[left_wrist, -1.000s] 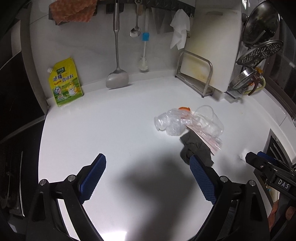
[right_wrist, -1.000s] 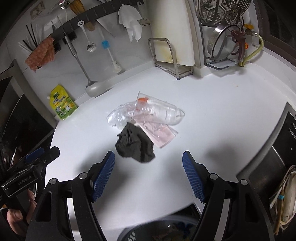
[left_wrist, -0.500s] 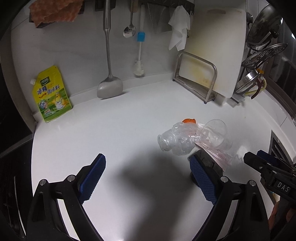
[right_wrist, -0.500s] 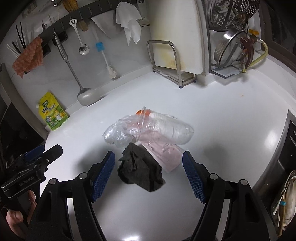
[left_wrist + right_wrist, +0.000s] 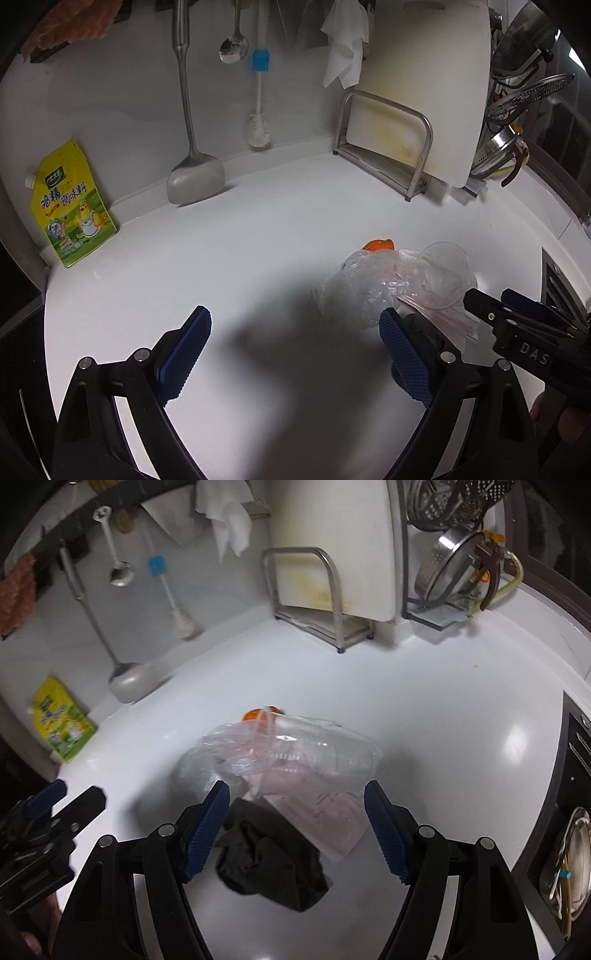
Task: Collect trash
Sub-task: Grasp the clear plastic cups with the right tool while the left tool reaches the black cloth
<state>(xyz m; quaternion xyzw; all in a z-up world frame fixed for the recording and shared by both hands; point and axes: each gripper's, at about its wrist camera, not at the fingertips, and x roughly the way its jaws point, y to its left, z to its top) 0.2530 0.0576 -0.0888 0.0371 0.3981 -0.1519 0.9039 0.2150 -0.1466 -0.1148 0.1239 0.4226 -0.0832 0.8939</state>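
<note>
So the trash is all heaped in one pile mid-desk [image 5: 461, 709]: a clear plastic cup [image 5: 325, 751] lying on its side, a crumpled clear bag [image 5: 207, 760] touching its left, a pinkish zip pouch [image 5: 325, 816] under the cup, and a wadded black cloth [image 5: 269, 864] at the near edge. A bit of orange peel [image 5: 255, 714] pokes out behind the pile.

The right gripper [image 5: 295, 827] is right over the near side of the heap, fingers spread wide with the black cloth and pouch between them, nothing clamped. The left gripper [image 5: 295, 354] hangs just left of the pile, fingers also wide apart over bare desk; its right finger sits in front of the cloth in that view.

Around the back: a yellow seasoning pouch [image 5: 72, 206] leaning on the wall, a metal spatula [image 5: 194, 173], a spoon [image 5: 233, 46] and a bottle brush [image 5: 258, 110] hanging, a white rag [image 5: 345, 55], and a cutting board [image 5: 421, 92] standing in a wire rack [image 5: 384, 147]. Strainers and lids [image 5: 454, 568] are stacked off to the right. None of that crowds the pile.
</note>
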